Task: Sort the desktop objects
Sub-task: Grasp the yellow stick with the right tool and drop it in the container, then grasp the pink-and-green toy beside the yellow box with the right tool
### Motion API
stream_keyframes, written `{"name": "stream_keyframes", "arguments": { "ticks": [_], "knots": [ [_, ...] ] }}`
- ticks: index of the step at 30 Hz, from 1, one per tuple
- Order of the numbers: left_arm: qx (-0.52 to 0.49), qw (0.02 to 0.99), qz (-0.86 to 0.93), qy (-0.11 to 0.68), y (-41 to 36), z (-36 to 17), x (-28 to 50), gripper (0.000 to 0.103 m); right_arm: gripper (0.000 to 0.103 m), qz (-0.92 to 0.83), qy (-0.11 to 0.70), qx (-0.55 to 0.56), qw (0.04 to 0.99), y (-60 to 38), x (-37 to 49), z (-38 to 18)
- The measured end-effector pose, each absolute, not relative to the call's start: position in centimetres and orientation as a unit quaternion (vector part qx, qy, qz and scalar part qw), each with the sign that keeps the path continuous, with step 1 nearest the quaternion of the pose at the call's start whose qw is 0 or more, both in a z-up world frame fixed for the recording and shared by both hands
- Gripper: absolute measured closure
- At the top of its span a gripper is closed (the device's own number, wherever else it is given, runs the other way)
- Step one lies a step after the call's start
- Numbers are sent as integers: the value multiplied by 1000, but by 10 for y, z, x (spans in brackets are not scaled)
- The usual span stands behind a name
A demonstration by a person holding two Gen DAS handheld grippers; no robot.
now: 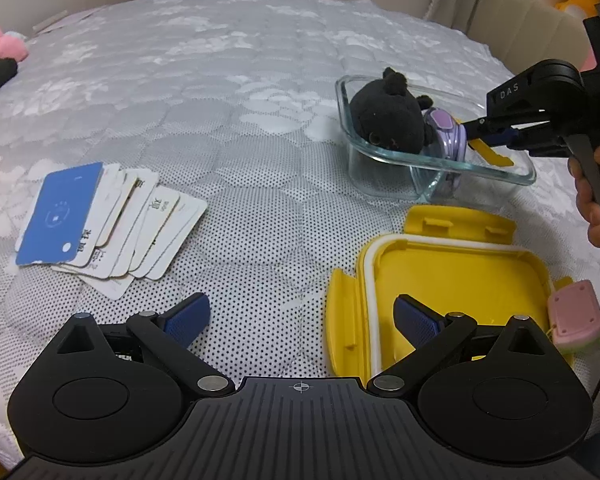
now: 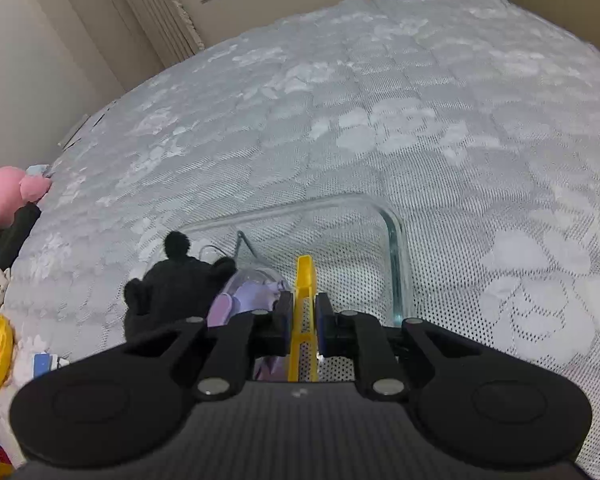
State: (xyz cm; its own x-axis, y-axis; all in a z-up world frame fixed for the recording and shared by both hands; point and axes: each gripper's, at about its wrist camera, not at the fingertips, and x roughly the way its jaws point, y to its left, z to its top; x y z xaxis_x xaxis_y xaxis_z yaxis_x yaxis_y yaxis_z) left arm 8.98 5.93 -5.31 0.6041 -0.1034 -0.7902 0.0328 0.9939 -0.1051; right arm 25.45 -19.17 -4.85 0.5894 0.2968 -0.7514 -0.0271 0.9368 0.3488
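Observation:
A clear glass container (image 1: 520, 170) sits on the bed at the right, holding a black plush toy (image 1: 388, 116) and a purple case (image 1: 446, 130). My right gripper (image 1: 474, 138) is over the container, shut on a flat yellow piece (image 1: 494, 154). In the right wrist view the yellow piece (image 2: 304, 280) stands between the closed pads (image 2: 324, 312), with the plush (image 2: 172, 284) and purple case (image 2: 244, 296) to the left inside the glass container (image 2: 396, 248). My left gripper (image 1: 302, 316) is open and empty, low over the bed, its right finger above the yellow lid (image 1: 452, 276).
A fanned pile of white cards with a blue card (image 1: 60, 216) on top lies at the left. A pink and green eraser-like block (image 1: 576, 320) lies right of the lid. Pink plush toys (image 1: 0, 46) sit at the bed's far left edge.

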Motion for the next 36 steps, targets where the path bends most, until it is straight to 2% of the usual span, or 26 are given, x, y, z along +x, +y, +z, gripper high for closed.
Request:
{"name": "stream_keyframes", "arguments": {
  "ticks": [4, 6, 13, 17, 18, 23, 26, 36],
  "knots": [
    [-42, 894, -36, 444, 60, -53, 91, 2, 87, 95, 442, 151, 879, -194, 253, -50],
    [-42, 894, -36, 445, 59, -54, 91, 2, 82, 95, 444, 153, 878, -195, 252, -50],
    [-40, 893, -35, 447, 58, -54, 89, 2, 81, 107, 435, 171, 877, -214, 233, -34],
    [-37, 894, -39, 445, 51, -52, 88, 2, 69, 121, 427, 155, 883, -229, 197, -20],
    [-35, 894, -41, 445, 48, -52, 88, 2, 62, 124, 426, 154, 883, -234, 186, -18],
    [-24, 892, -49, 448, 31, -52, 89, 2, 59, 127, 418, 160, 885, -265, 130, -15],
    [-18, 892, -54, 448, 21, -52, 90, 2, 52, 137, 433, 186, 871, -281, 105, -18],
    [32, 894, -65, 443, -15, -46, 84, 2, 52, 146, 455, 257, 840, -283, 71, -39]
  ]
}}
